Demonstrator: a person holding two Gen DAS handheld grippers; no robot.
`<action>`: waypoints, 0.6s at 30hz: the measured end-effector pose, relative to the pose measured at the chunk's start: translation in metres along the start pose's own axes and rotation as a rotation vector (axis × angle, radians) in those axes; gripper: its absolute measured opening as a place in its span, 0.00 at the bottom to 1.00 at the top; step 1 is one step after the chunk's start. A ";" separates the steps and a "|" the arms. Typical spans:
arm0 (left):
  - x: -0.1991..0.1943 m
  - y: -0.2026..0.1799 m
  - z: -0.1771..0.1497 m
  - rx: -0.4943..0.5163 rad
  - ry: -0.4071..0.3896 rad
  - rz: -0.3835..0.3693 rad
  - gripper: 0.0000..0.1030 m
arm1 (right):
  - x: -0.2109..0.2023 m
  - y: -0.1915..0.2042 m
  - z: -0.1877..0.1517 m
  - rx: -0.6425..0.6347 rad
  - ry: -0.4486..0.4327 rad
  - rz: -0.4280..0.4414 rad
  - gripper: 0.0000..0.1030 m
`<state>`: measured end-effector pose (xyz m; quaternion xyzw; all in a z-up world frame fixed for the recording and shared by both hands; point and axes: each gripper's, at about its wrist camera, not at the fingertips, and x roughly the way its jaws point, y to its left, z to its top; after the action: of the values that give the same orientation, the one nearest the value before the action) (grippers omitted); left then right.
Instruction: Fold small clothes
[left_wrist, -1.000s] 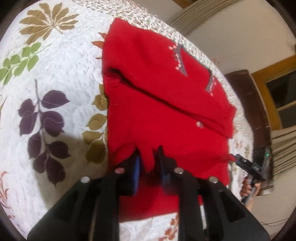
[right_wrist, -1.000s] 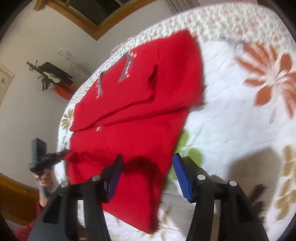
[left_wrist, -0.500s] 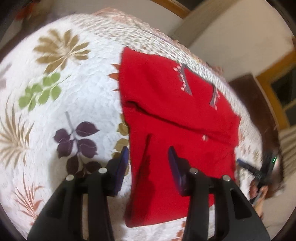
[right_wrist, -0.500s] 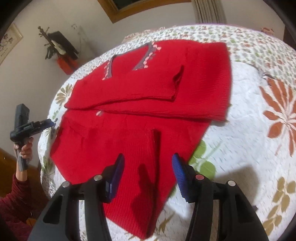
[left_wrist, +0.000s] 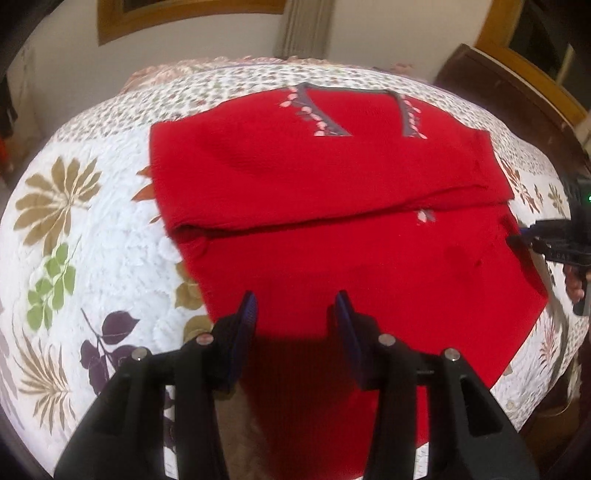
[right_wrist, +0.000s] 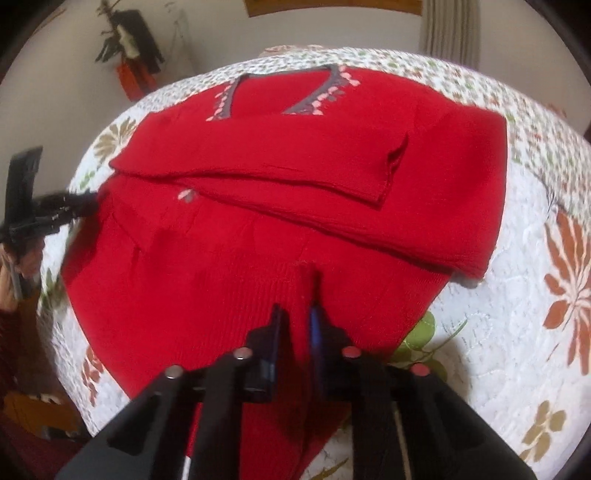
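Gripping the red sweater's hem for the fold.
Right gripper pinches a hem ridge; left gripper gapes above it and should clamp before lifting toward the collar.

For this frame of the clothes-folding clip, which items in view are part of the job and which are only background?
In the job:
- red sweater, sleeves folded across
- right hand-held gripper, shut on a pinch of the sweater's lower part
- left hand-held gripper, open above the sweater's lower part

Background:
- floral bedspread
- curtain
- wooden headboard
- wall ornament
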<state>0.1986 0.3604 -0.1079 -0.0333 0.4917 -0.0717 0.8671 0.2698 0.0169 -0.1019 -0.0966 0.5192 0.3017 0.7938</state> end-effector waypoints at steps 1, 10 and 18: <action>-0.001 -0.003 -0.001 0.017 -0.007 0.005 0.42 | -0.002 -0.002 -0.001 0.001 -0.003 0.008 0.11; 0.017 0.002 -0.002 0.031 0.040 0.032 0.44 | 0.005 -0.008 -0.001 0.035 0.012 0.064 0.11; 0.002 0.006 -0.003 -0.018 -0.032 0.021 0.03 | -0.012 -0.009 -0.001 0.036 -0.048 0.107 0.04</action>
<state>0.1979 0.3660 -0.1116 -0.0367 0.4788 -0.0576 0.8753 0.2707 0.0046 -0.0937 -0.0471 0.5096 0.3364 0.7905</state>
